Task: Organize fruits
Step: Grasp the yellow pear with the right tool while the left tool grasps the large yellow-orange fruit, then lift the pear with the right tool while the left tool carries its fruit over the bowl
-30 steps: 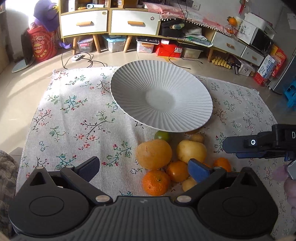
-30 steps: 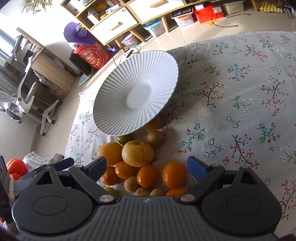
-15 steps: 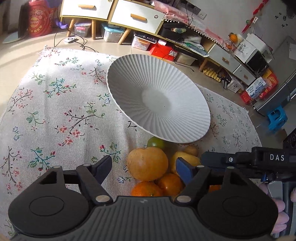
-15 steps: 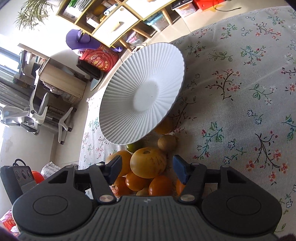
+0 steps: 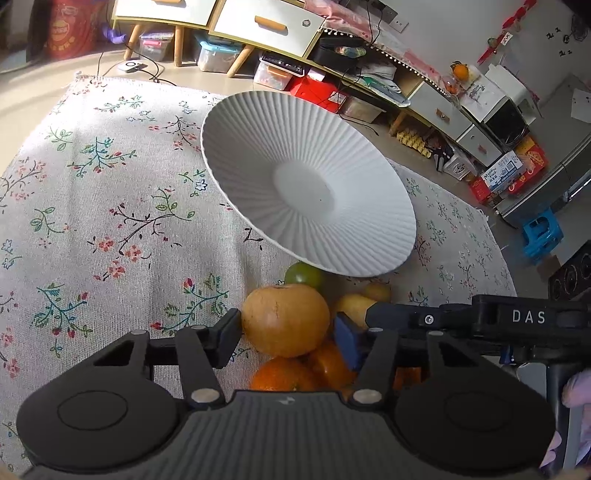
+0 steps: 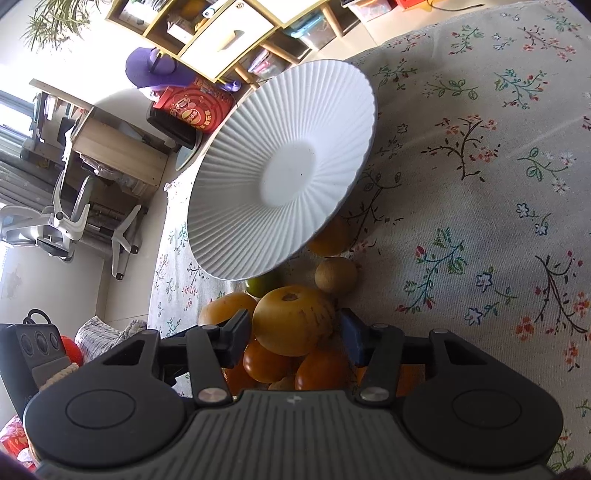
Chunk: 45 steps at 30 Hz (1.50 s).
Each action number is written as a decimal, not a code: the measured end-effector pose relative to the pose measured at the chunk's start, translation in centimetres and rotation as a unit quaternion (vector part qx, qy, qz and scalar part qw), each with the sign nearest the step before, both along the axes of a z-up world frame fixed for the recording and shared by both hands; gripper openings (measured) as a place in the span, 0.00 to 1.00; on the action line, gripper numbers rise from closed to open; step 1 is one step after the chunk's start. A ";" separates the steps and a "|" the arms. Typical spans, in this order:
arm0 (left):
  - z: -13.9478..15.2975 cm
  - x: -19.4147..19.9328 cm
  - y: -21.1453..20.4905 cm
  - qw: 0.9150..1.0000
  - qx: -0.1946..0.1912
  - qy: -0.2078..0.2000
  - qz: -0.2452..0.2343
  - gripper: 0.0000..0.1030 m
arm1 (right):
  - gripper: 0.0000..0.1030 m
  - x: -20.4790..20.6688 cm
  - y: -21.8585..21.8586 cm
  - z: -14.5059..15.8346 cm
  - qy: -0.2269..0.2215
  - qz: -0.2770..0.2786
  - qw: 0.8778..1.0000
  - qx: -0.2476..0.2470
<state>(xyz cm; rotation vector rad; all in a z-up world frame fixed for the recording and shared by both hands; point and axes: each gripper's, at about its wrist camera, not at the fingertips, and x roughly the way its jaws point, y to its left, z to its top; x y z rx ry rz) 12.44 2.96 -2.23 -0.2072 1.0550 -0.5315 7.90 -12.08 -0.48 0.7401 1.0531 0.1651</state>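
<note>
A pile of fruit lies on the floral cloth in front of a white ribbed plate [image 5: 306, 181], which also shows in the right wrist view [image 6: 284, 173]. My left gripper [image 5: 286, 330] is shut on a big orange fruit [image 5: 285, 319]. My right gripper [image 6: 293, 326] is shut on a big yellow fruit [image 6: 293, 319]; its body shows in the left wrist view [image 5: 480, 321]. Small oranges [image 6: 264, 362] lie beneath the two fruits. A green fruit [image 5: 303, 275] sits half under the plate rim. A small brown fruit [image 6: 336, 275] lies beside the pile.
The floral cloth [image 5: 110, 221] covers the surface to the left and also spreads right in the right wrist view [image 6: 480, 221]. Drawers and storage boxes [image 5: 258, 26] stand behind. A desk and office chair [image 6: 74, 206] stand off the cloth's far side.
Both grippers moved down and forward into the pile. Their jaws narrowed from wide open until each closed on a big fruit.
</note>
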 end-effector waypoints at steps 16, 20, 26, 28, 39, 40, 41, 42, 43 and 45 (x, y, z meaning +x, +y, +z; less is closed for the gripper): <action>-0.1 0.0 -0.2 1.000 0.007 -0.008 -0.003 0.40 | 0.48 0.5 0.8 -0.1 -0.007 0.002 1.000 -0.008; -0.1 0.1 -0.3 1.000 0.008 -0.008 -0.003 0.40 | 0.51 0.5 0.8 -0.1 -0.008 0.002 1.000 -0.007; -0.1 0.0 -0.3 1.000 0.015 -0.008 -0.003 0.40 | 0.53 0.6 1.0 0.0 -0.009 0.002 1.000 -0.009; 0.0 -0.1 -0.2 1.000 0.019 -0.009 -0.003 0.40 | 0.52 0.5 1.0 -0.1 -0.009 0.001 1.000 -0.012; 0.6 -0.8 0.0 0.999 0.038 -0.016 -0.004 0.39 | 0.46 0.6 1.7 0.1 -0.018 0.004 0.999 -0.049; 0.7 -0.9 0.1 0.999 0.038 -0.018 -0.005 0.39 | 0.46 0.5 1.7 0.2 -0.017 0.005 0.998 -0.052; 0.9 -1.0 0.1 0.999 0.037 -0.021 -0.005 0.39 | 0.46 0.5 1.7 0.2 -0.017 0.005 0.998 -0.054; 1.1 -1.2 0.2 0.999 0.037 -0.024 -0.006 0.39 | 0.46 0.5 1.7 0.3 -0.016 0.005 0.998 -0.057; 1.3 -1.3 0.2 0.999 0.036 -0.027 -0.007 0.39 | 0.46 0.5 1.8 0.4 -0.015 0.005 0.998 -0.060; 1.6 -1.5 0.3 0.999 0.034 -0.033 -0.009 0.39 | 0.46 0.2 1.8 0.6 -0.014 0.004 0.998 -0.066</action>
